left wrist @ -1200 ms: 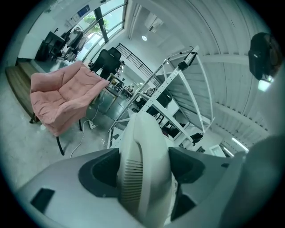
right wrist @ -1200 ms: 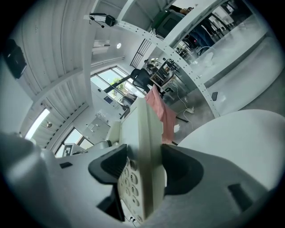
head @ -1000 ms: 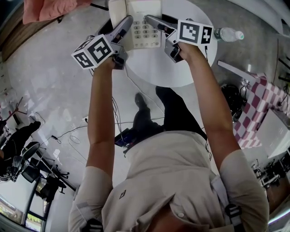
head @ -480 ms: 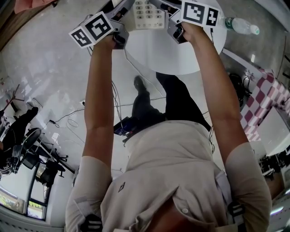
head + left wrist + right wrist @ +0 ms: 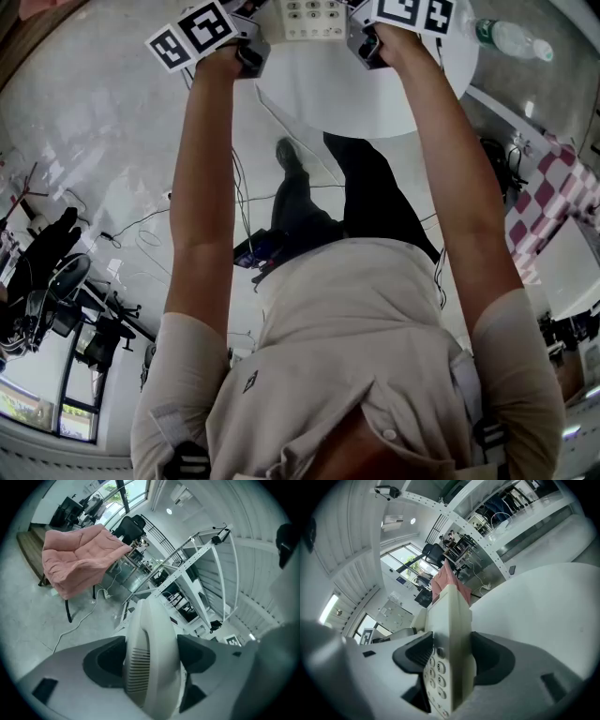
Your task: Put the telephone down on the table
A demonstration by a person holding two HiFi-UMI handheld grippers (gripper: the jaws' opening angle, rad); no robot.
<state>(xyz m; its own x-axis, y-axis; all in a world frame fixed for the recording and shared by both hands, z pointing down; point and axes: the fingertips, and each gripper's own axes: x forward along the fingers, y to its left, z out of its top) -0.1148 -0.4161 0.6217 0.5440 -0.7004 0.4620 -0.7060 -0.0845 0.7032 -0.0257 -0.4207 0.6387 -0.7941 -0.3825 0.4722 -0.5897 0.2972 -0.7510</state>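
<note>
Right now the telephone (image 5: 309, 11) sits at the far edge of the head view, keypad up, over the round white surface (image 5: 375, 94), and is carried from both sides at once. The left gripper (image 5: 152, 665) has its jaws closed on the handset (image 5: 151, 639), the slotted earpiece grille sitting right between the dark pads. The right gripper (image 5: 450, 663) has its jaws clamped across the opposite edge of the body, with the rows of number keys just inside the grip. So the load lies straight ahead of both pairs of jaws, pinched between them, its long axis running away from the person, and neither hand is nearer than the other.

In the right gripper view the white surface spreads on the side of the base, away from the keys, so the underside faces it. Whether the base already touches cannot be told from any view. Setting it down, I judge, calls for both hands lowering together and level, then both pairs of jaws letting go.
</note>
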